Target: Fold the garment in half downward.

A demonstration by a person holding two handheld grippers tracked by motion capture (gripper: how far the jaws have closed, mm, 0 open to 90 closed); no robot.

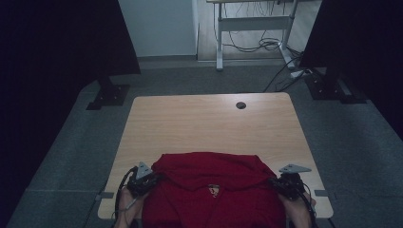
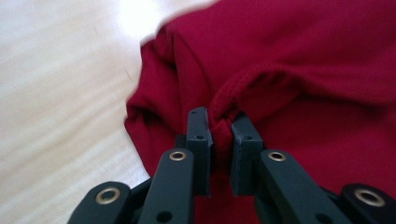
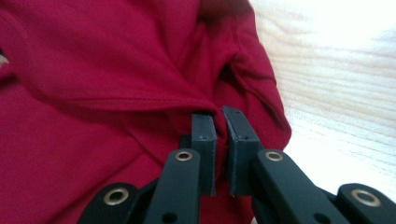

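A red shirt (image 1: 211,183) with a small crest on its chest lies at the near edge of the wooden table (image 1: 209,121), its top part folded over toward me. My left gripper (image 1: 154,178) is shut on the shirt's left edge; in the left gripper view the hem of the red shirt (image 2: 280,70) is pinched between the pads of my left gripper (image 2: 220,128). My right gripper (image 1: 274,182) is shut on the right edge; in the right gripper view a fold of the red shirt (image 3: 116,70) is clamped in my right gripper (image 3: 218,122).
A small dark cable hole (image 1: 241,105) sits near the table's far edge. Dark panels on black stands (image 1: 108,95) flank the table on grey carpet. A white desk frame (image 1: 252,28) with loose cables stands at the back.
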